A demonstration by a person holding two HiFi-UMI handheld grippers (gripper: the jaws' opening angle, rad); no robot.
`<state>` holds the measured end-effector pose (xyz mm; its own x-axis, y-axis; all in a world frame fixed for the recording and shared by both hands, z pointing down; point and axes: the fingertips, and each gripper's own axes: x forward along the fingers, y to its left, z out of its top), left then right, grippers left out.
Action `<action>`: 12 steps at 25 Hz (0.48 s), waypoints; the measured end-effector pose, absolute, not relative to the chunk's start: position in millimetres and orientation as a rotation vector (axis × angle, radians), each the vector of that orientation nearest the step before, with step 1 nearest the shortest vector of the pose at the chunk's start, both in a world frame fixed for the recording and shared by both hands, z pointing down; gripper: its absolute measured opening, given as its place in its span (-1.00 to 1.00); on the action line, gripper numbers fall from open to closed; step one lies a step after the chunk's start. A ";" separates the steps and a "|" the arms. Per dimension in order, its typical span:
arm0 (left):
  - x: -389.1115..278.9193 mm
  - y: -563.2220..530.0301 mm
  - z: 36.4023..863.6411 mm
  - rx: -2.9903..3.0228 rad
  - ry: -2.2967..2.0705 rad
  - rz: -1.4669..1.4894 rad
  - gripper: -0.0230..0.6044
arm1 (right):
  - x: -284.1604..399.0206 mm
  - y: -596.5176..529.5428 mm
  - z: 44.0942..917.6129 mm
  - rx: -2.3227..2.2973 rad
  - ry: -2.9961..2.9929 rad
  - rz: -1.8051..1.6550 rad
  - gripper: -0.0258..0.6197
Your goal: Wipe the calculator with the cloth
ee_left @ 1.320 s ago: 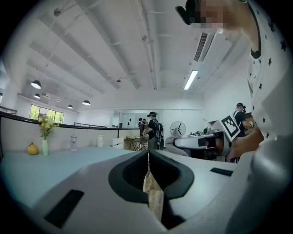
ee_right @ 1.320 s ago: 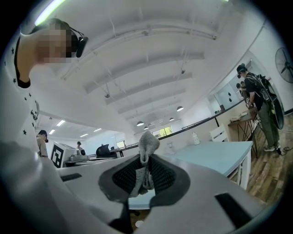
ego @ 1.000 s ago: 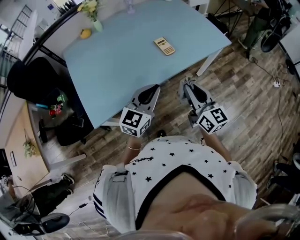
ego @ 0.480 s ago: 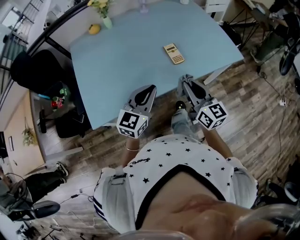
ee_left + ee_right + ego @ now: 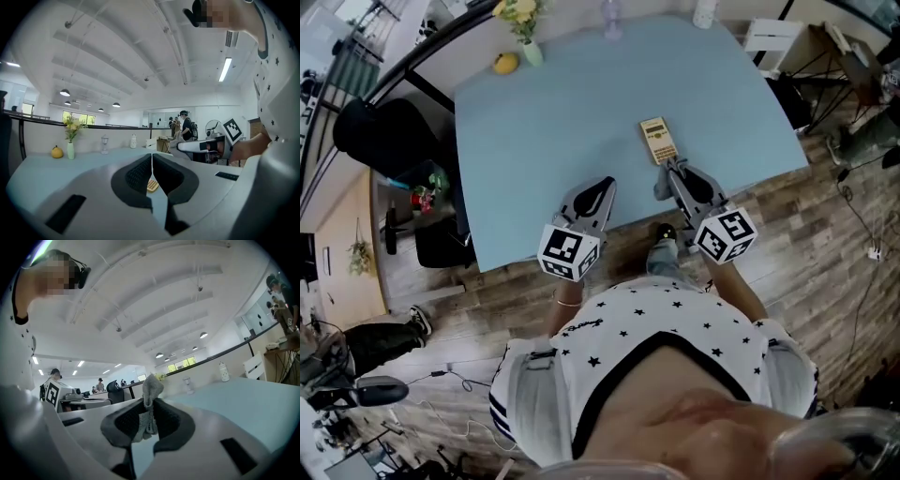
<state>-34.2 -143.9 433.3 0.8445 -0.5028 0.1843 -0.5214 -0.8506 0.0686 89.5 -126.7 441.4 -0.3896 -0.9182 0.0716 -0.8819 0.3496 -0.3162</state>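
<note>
The pale blue table [image 5: 544,141] fills the upper head view, with wood flooring along its near edge. The person's star-printed shirt [image 5: 647,328] takes up the bottom, and a black chair [image 5: 384,141] stands off the table's left side.

Both grippers are held out over the near table edge. The right gripper [image 5: 675,171] has its jaws pinched on the grey cloth [image 5: 150,387], a bunched fold of which sticks up above the pads. The left gripper [image 5: 602,185] has its jaws pressed together with nothing between them.

The calculator [image 5: 657,141] lies flat on the table near that edge, just ahead of the right gripper's tips and the cloth. It is well to the right of the left gripper, whose own view shows it low behind the closed jaws.

At the far edge stand a vase of flowers [image 5: 528,37], a yellow fruit [image 5: 505,63] and a small bottle [image 5: 610,19].
</note>
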 end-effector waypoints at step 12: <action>11.3 -188.9 428.2 2.871 -0.917 0.257 -0.83 | 132.1 -180.5 445.8 -1.560 2.573 -0.509 -0.79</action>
